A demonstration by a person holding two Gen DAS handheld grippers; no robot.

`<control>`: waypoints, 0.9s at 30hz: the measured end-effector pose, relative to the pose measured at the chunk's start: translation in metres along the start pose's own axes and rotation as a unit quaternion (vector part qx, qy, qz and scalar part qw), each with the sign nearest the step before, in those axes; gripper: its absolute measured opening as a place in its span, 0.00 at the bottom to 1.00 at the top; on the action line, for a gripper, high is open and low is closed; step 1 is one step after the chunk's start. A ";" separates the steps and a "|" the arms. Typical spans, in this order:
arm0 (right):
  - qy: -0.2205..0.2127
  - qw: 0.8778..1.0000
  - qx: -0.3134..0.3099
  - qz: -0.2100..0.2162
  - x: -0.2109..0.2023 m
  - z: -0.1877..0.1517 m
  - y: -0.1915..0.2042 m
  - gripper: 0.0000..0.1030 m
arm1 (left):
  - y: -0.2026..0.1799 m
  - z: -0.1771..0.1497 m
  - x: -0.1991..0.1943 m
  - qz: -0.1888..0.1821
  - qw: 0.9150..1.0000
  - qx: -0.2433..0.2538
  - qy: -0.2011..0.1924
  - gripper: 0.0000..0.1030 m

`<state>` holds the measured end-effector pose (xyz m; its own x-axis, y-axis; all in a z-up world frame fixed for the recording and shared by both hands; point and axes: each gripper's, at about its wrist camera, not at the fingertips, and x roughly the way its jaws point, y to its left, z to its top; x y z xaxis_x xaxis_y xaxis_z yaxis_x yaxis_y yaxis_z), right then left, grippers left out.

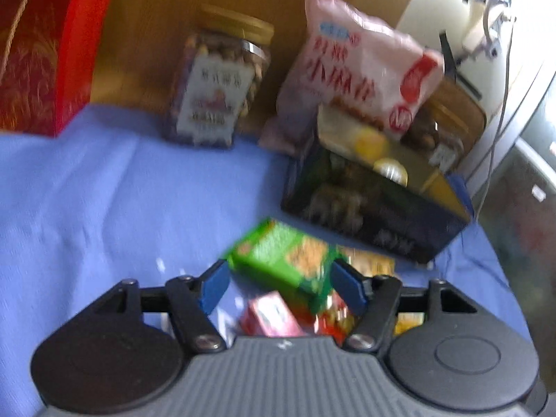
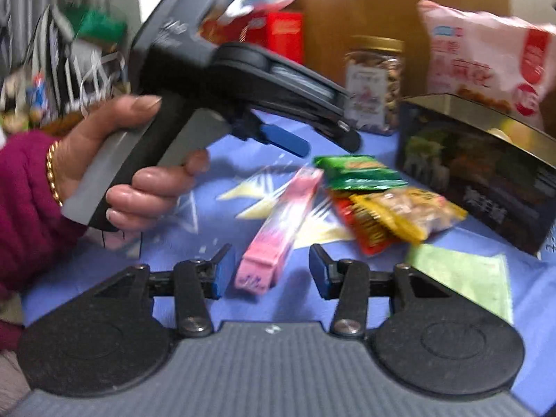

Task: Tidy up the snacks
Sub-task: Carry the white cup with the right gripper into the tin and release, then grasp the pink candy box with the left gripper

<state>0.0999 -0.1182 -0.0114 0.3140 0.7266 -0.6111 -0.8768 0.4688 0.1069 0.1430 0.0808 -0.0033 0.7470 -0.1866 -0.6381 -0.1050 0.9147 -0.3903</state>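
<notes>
**Little print legible through the blur**

Only one text can be half read. The pink bag (image 1: 358, 69), leaning behind the dark box (image 1: 375, 208), carries large red Chinese characters that seem to read "小麻花". Above them is a small blue patch with white print, and lower right are round red seals, none of them legible.

The dark box itself has a row of pale characters low on its front, too soft to make out. The jar (image 1: 219, 83) to the left of the box wears a white label with dark characters, unreadable. Far left of it, the red carton (image 1: 45, 45) has a white sticker at its top, blurred. In front of the box, the green packet (image 2: 358, 170), the yellow packet (image 2: 410, 212) and the pink box (image 2: 278, 222) show print that cannot be read.
</notes>
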 end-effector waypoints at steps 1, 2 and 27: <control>0.005 1.000 -0.008 -0.008 0.000 -0.001 0.000 0.27 | -0.001 -0.005 0.001 -0.002 1.000 0.001 0.009 0.53; 0.005 1.000 -0.012 -0.018 -0.003 -0.002 -0.003 0.26 | -0.004 -0.010 -0.001 0.002 1.000 0.008 0.007 0.49; -0.014 0.994 0.051 -0.094 -0.040 -0.037 -0.021 0.25 | -0.033 -0.044 -0.021 -0.024 0.998 0.053 0.019 0.53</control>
<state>0.0919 -0.1757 -0.0180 0.4799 0.6350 -0.6054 -0.7608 0.6449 0.0734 0.1012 0.0388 -0.0064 0.7237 -0.2427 -0.6460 0.0018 0.9368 -0.3499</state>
